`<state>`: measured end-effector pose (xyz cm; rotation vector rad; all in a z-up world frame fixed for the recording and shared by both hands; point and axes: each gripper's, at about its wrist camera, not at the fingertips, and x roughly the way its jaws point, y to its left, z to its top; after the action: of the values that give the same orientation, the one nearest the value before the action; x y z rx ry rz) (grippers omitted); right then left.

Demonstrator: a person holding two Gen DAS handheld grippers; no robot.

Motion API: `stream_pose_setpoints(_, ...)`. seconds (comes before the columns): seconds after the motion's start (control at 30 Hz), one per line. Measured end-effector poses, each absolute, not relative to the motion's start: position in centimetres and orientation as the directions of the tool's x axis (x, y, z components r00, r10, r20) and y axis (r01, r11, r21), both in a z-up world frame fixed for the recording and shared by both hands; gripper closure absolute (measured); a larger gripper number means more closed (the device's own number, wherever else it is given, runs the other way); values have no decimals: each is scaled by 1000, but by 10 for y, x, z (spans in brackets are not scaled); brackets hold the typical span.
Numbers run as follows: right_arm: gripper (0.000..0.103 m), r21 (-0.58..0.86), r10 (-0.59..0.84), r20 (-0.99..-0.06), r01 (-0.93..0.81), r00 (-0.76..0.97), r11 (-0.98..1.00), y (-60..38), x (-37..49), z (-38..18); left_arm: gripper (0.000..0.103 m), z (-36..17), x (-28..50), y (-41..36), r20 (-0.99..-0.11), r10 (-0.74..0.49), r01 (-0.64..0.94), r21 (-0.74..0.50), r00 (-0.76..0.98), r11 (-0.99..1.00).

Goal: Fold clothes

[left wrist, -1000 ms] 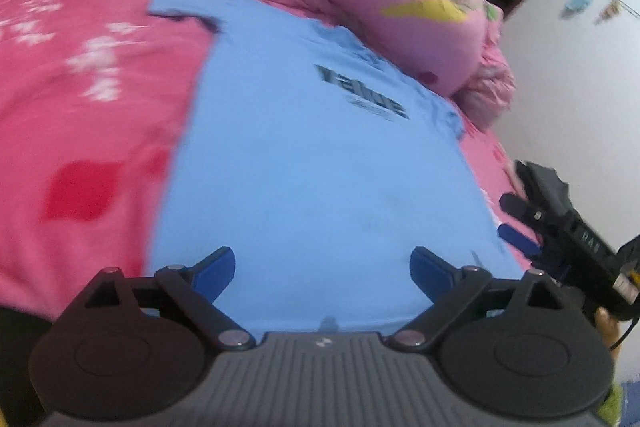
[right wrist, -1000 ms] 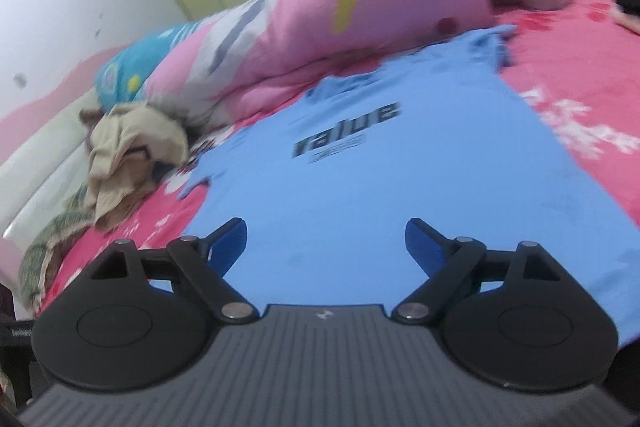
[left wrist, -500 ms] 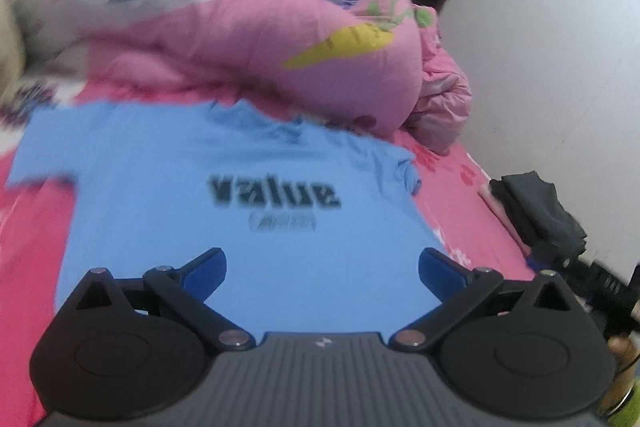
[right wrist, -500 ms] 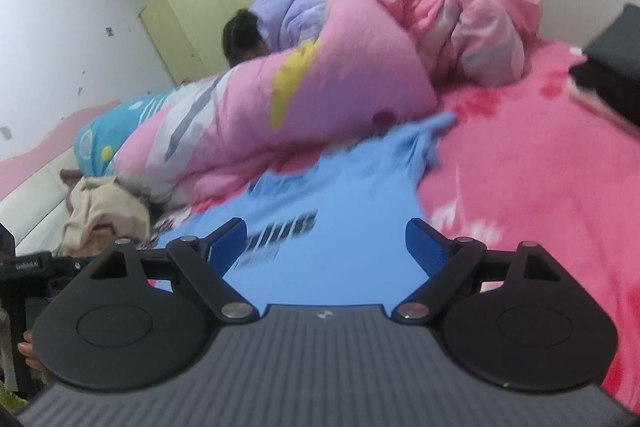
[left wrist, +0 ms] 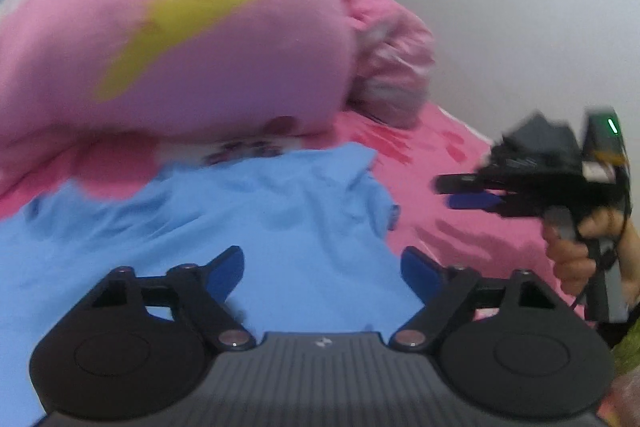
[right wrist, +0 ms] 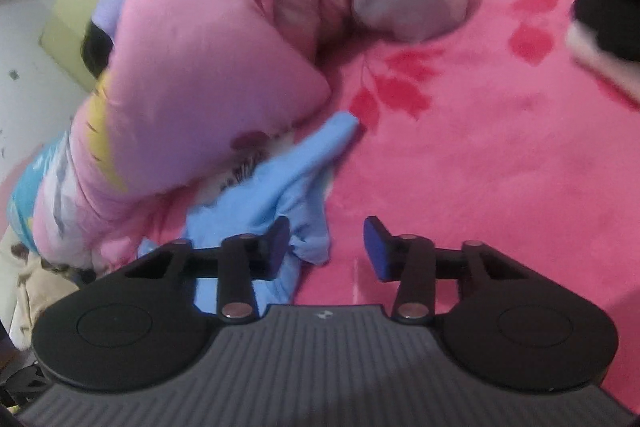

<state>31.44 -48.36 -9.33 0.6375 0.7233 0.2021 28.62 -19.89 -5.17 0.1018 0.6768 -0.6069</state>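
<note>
Left wrist view looks low across the bed, and the pink quilt bulks on the far left, its edge lying over the far part of the blue T-shirt. That shirt lies spread on the pink sheet, wrinkled toward its far right sleeve, smoother near the camera. Just above it hovers the left claw, released, blue pads wide apart with nothing between them; I judge it is lining up on the shirt's near cloth for a fold. Over at the right, a hand holds the right claw above the bare sheet, pointing left toward the sleeve.

From the right wrist view, the quilt again sits left. The T-shirt here is only a rumpled sleeve bunched into soft ridges, reaching out from under the quilt's corner. The right claw is spread, its left pad at the sleeve's crumpled edge, its right pad over the sheet; whether the pad touches cloth I cannot tell. It seems poised to pinch that sleeve. Dark folded things wait far right.
</note>
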Motion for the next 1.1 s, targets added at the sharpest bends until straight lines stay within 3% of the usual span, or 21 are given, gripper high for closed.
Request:
stream_pose_setpoints(0.23,69,266,321,-590,-196,741,944,-436,314,-102,44,-91,307,-247,-617,-519,612,-75,592,788)
stream_pose_setpoints(0.37,74,143,303,-610,-275,732,951,-423,323,-107,57,-105,326,-247,-613,-523,596,-104,592,796)
stream_pose_setpoints(0.5,81,67,304,-628,-340,716,938,-412,337,-110,58,-103,347,-242,-575,-545,584,-138,611,800)
stream_pose_setpoints(0.63,99,65,307,-618,-343,724,937,-409,341,-113,58,-102,370,-240,-553,-569,575,-187,609,797)
stream_pose_setpoints(0.83,100,13,161,-552,-184,818,983,-432,314,-97,60,-121,396,-234,-606,-525,516,-211,597,830)
stream_pose_setpoints(0.93,100,-78,89,-542,-156,836,985,-433,296,-91,59,-120,394,-235,-605,-520,524,-192,603,830)
stream_pose_setpoints(1.1,100,-110,65,-602,-163,796,980,-435,278,-100,56,-119,390,-240,-610,-503,532,-152,612,833)
